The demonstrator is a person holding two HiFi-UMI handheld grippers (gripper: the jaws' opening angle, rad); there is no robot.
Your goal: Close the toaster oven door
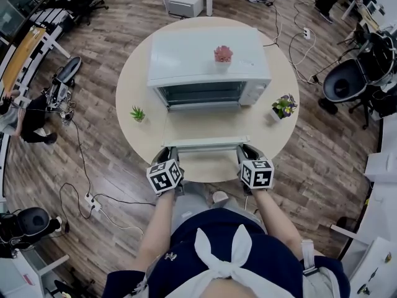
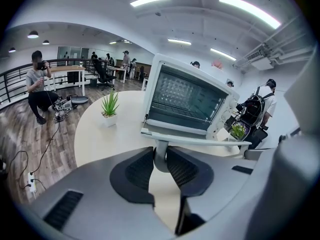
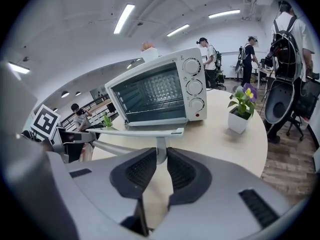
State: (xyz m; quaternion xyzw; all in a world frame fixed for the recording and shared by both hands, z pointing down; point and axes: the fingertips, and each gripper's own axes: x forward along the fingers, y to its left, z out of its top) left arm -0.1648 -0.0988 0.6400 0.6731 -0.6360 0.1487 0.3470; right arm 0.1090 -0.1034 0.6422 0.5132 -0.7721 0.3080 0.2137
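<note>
**Two grippers take hold of an open toaster oven door point(image 1: 201, 126) by its handle point(image 1: 205, 143).**

Head view: the toaster oven point(image 1: 208, 61) sits on a round table point(image 1: 131, 95) with its door dropped flat toward the person. The left gripper point(image 1: 169, 154) and right gripper point(image 1: 245, 153) grasp opposite ends of the handle, apparently to lift it evenly. Left gripper view: the jaws are clamped on the handle's left post point(image 2: 160, 151). Right gripper view: the jaws pinch the right post point(image 3: 161, 146) likewise.

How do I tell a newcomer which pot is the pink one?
On the round table stands a white toaster oven. The pink plant sits on the oven's roof; the spiky green plant and the purple-flowered plant stand on the tabletop instead.
</note>
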